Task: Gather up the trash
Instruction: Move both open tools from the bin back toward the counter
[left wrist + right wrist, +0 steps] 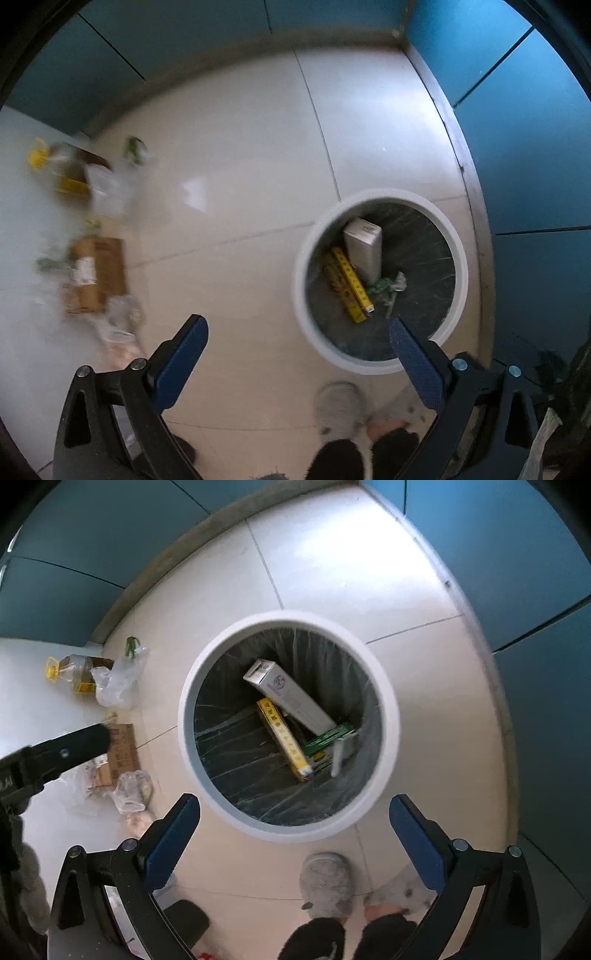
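Observation:
A round white bin (pixel 388 734) with a dark liner stands on the tiled floor; it also shows in the left wrist view (pixel 306 236). Inside lie a white carton (pixel 295 701), a yellow box (pixel 284 738) and a green box (pixel 328 736). My right gripper (pixel 295 834) is open and empty above the bin's near rim. My left gripper (pixel 299 354) is open and empty, above the floor just left of the bin. Loose trash lies on the floor at left: an oil bottle (pixel 79 670), a clear plastic bag (pixel 114 683), a cardboard box (pixel 123 751) and another bag (pixel 133 792).
Blue wall panels (pixel 535 590) enclose the floor corner at the back and right. The person's grey slippers (pixel 327 884) stand just in front of the bin. The left gripper's black body (pixel 55 753) reaches in from the left in the right wrist view.

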A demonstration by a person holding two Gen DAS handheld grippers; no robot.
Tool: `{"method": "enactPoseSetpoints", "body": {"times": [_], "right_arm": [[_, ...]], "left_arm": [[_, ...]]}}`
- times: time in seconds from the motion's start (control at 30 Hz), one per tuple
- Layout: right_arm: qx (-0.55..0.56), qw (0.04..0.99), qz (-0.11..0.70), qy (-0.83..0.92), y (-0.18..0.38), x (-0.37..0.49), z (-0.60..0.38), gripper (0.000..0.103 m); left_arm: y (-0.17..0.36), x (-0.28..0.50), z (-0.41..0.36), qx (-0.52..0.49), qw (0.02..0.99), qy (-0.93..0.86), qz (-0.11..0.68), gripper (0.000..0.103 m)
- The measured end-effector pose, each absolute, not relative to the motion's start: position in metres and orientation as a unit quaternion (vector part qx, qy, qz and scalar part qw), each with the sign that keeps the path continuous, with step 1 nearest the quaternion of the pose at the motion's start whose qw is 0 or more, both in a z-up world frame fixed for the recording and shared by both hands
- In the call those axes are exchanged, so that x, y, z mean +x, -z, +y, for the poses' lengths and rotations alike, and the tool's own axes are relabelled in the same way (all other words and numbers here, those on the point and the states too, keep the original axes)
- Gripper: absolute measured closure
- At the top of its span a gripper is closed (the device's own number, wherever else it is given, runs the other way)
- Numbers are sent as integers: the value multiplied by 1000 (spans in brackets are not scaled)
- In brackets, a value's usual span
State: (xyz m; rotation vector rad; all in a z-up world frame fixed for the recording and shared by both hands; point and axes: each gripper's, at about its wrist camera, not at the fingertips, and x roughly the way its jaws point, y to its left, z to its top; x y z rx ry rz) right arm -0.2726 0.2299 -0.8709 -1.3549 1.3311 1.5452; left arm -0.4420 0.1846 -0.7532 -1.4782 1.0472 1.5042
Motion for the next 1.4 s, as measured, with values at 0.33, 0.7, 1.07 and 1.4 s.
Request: {"method": "enactPoseSetpoints", "body": {"times": [0.33,0.7,1.07,1.4], "right_arm": [[-528,387,466,-595,749,-251,213,0],[-514,398,435,-623,569,-229,177,0],[-478,415,414,-654,382,-195,133,0],[-451,423,393,-680,287,-178,83,0]], "left_arm": [[647,-427,145,-550,379,-625,405,3],[489,-405,99,-533,397,-644,379,3],[359,-377,55,-496,435,-659,362,3],[296,-364,26,-470,467,-665,345,3]]}}
